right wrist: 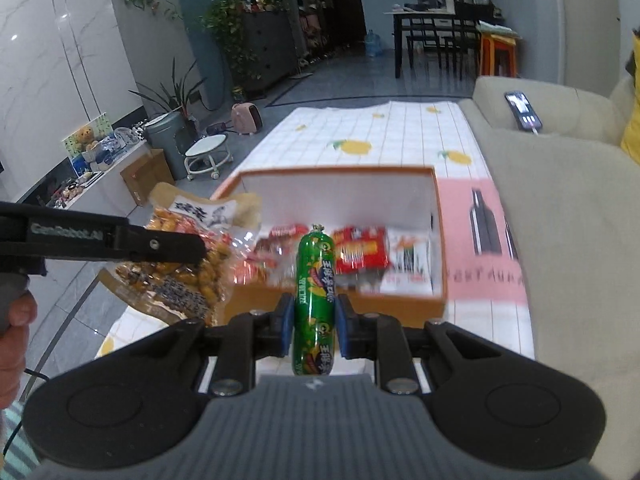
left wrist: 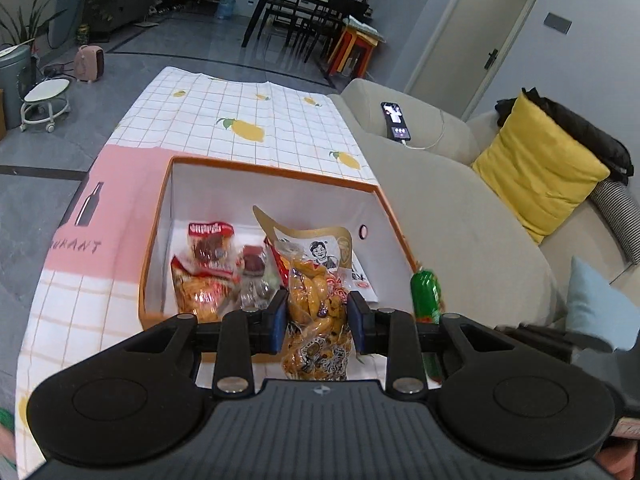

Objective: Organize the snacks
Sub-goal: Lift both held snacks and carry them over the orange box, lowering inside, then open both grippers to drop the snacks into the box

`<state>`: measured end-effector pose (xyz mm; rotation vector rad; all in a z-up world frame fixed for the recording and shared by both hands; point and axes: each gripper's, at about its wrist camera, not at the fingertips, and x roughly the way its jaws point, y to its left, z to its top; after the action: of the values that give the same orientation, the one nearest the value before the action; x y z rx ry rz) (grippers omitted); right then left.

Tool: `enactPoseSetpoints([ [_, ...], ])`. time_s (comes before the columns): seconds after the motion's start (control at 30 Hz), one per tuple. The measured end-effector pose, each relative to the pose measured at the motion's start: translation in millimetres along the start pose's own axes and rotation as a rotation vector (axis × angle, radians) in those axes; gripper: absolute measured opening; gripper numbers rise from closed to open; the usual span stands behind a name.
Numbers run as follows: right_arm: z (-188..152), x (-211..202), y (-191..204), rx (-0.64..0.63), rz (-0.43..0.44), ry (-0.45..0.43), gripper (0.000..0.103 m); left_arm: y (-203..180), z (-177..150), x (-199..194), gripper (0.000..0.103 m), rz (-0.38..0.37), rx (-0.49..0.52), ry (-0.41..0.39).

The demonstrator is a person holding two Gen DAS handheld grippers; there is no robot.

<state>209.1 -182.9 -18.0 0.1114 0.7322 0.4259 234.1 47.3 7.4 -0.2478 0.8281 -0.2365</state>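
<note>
An orange box with white inner walls stands on the checked tablecloth and holds several snack packs. My left gripper is shut on a clear bag of yellow snacks and holds it over the box's near edge. My right gripper is shut on a green sausage stick, held upright in front of the box. The left gripper's arm and its bag show at the left of the right wrist view. The sausage shows at the box's right in the left wrist view.
A beige sofa runs along the table's right side, with a phone on its arm and a yellow cushion. A pink patch of cloth lies left of the box. A stool on wheels and a heater stand on the floor.
</note>
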Motion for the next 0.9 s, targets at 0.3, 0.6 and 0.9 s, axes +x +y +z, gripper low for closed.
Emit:
enactPoseSetpoints([
  [0.3, 39, 64, -19, 0.058, 0.010, 0.095, 0.019, 34, 39, 58, 0.032, -0.017, -0.050, 0.091],
  [0.6, 58, 144, -34, 0.036, -0.008, 0.235, 0.019, 60, 59, 128, 0.028, 0.011, -0.090, 0.197],
  [0.9, 66, 201, -51, 0.070, -0.010, 0.340, 0.019, 72, 61, 178, 0.027, -0.026, -0.130, 0.281],
])
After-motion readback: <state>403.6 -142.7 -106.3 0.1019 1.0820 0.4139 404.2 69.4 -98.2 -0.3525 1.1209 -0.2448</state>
